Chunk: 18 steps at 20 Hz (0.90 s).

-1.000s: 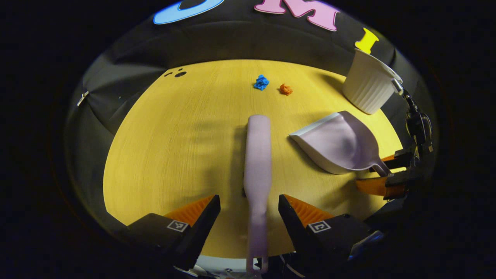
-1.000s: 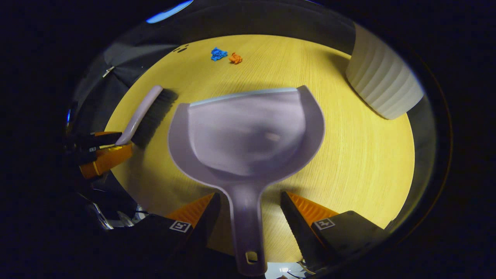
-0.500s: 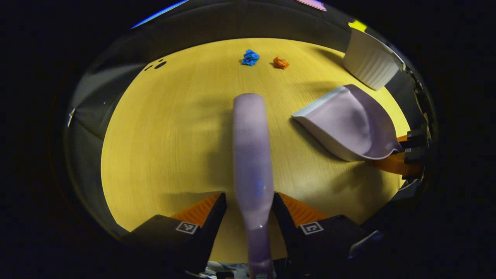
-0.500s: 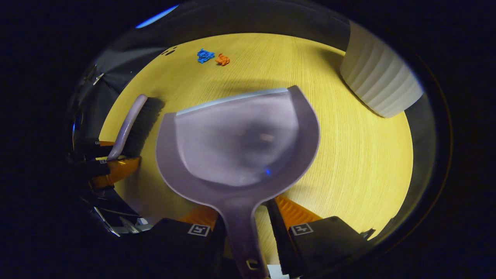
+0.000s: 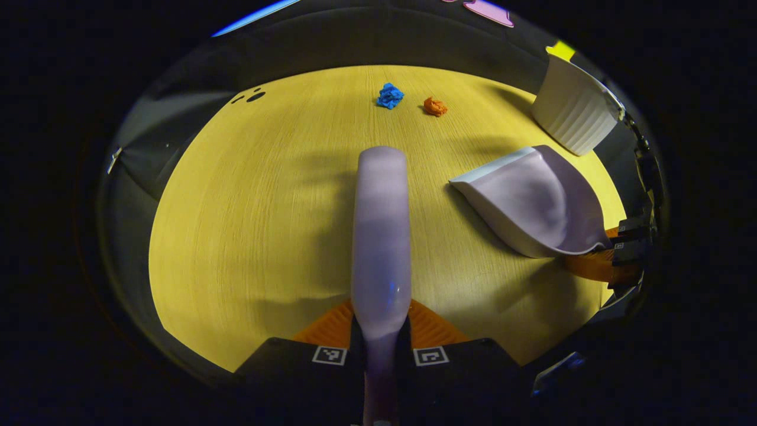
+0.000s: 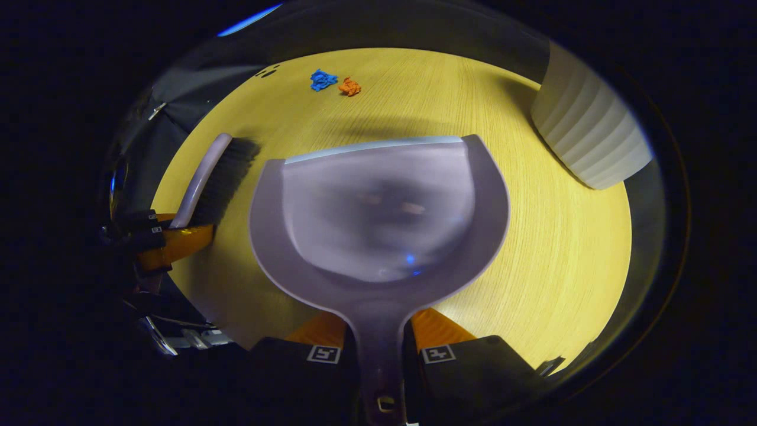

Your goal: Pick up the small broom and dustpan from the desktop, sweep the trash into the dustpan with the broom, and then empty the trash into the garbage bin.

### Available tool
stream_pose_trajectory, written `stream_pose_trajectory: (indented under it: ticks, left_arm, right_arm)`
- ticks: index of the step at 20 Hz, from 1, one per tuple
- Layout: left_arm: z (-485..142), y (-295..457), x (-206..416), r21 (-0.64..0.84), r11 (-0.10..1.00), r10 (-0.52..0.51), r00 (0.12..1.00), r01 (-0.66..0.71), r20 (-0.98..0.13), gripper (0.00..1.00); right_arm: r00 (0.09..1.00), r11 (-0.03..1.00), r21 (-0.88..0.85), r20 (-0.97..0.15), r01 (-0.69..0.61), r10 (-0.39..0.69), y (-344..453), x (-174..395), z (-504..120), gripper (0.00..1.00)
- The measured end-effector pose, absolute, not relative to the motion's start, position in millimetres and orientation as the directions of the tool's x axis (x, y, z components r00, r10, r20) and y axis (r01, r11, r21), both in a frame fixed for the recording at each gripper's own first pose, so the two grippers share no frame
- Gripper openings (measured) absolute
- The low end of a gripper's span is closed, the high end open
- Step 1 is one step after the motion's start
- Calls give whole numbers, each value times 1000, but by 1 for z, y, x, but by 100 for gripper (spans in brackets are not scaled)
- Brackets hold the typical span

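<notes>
In the left gripper view my left gripper [image 5: 379,343] is shut on the handle of the lilac broom [image 5: 381,236], which points forward over the yellow table [image 5: 236,225]. The lilac dustpan [image 6: 378,213] fills the middle of the right gripper view, and my right gripper [image 6: 379,346] is shut on its handle. From the left gripper view the dustpan [image 5: 532,201] sits to the right, held by the right gripper [image 5: 615,254]. The broom [image 6: 219,171] with dark bristles shows at the left of the right gripper view. A blue paper scrap [image 5: 389,96] and an orange scrap [image 5: 434,106] lie on the far side of the table.
A white ribbed garbage bin [image 5: 573,112] stands at the far right of the table, close beside the dustpan [image 6: 591,142]. A few small dark holes [image 5: 254,96] mark the far left of the tabletop. The black cloth wall rises behind the table's far edge.
Both grippers went from open around the handles to shut on them. The broom and the dustpan now sit tight between the fingers, slightly raised toward the cameras.
</notes>
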<state>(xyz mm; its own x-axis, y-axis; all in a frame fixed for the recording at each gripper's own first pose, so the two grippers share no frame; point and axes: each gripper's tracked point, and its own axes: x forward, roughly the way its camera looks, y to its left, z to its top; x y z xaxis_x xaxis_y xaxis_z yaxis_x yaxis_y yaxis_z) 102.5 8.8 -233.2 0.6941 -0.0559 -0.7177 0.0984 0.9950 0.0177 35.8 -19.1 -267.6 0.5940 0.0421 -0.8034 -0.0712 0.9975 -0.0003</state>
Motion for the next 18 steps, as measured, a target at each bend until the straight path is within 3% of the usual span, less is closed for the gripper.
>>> stream_pose_trajectory:
  ticks: [7, 8, 12, 18]
  left_arm:
    - [-200, 38, 130, 7, 999, -32, 718, 51, -696, 26]
    - [-194, 42, 137, 14, 998, -29, 718, 55, -695, 26]
    - [-172, 53, 178, -5, 998, -51, 706, 67, -707, 26]
    - [-143, 70, 271, 198, 968, 33, 697, 157, -717, 26]
  right_arm:
    - [603, 995, -11, -796, -101, 52, -28, 33, -261, 31]
    - [600, 994, -11, -798, -110, 57, -31, 30, -259, 35]
    - [585, 987, -19, -807, -157, 77, -37, 28, -253, 34]
    - [563, 973, -36, -820, -227, 101, -47, 26, -247, 34]
